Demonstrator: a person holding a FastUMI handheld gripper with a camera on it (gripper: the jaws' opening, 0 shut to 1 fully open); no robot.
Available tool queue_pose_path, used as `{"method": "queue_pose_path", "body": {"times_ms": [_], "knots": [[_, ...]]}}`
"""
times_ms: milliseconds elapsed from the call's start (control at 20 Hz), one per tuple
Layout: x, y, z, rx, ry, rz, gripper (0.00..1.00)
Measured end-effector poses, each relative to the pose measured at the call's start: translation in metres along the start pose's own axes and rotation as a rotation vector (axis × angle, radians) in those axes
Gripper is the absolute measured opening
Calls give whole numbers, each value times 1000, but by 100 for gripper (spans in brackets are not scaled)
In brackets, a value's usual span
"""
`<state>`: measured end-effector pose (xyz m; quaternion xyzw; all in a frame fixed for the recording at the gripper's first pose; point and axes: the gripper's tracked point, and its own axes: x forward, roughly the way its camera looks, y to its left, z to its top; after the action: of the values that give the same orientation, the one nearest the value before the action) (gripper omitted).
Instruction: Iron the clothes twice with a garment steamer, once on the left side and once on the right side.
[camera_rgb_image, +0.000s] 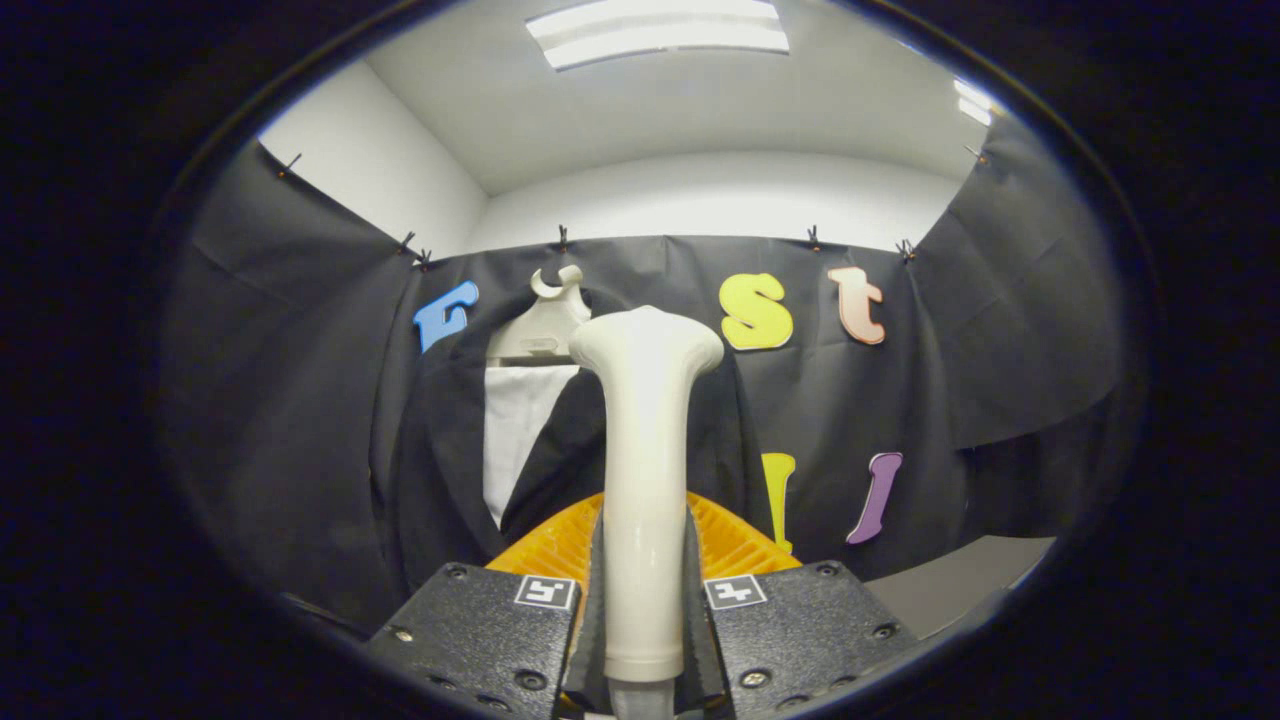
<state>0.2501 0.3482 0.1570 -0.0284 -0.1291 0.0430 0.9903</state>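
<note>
- Steamer (645, 470) stands upright between the two fingers, a pale handle that widens into a flared head at the top; its lower end is cut off below the fingers, where a grey stub of hose or cord just begins.
- Gripper (643, 610) is pinching the steamer's handle, one finger pressed on each side of it.
- Each finger carries a small square marker near its inner top corner.
- Just beyond the fingers lies an orange ribbed piece (735, 545); the handle and the fingers hide most of it, so what it is cannot be told.
- Beyond the steamer hangs a dark jacket (440, 450) over a white shirt (515, 425), both on a pale hanger (545, 325) whose hook shows at the top.
- The steamer's head covers the jacket's right side and part of the hanger, and whether it touches the cloth cannot be told.
- Black cloth (1000, 330) forms the wall behind the clothes, pinned along its upper edge.
- A grey surface (960, 590) shows low to the right of the fingers, cut off at the edge.
- White ceiling with a bright light panel (655, 30) is above.
</note>
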Motion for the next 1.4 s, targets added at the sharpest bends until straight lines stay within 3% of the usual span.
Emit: {"method": "queue_pose_path", "body": {"times_ms": [1400], "knots": [[-103,7,-147,-61,329,22,34]]}}
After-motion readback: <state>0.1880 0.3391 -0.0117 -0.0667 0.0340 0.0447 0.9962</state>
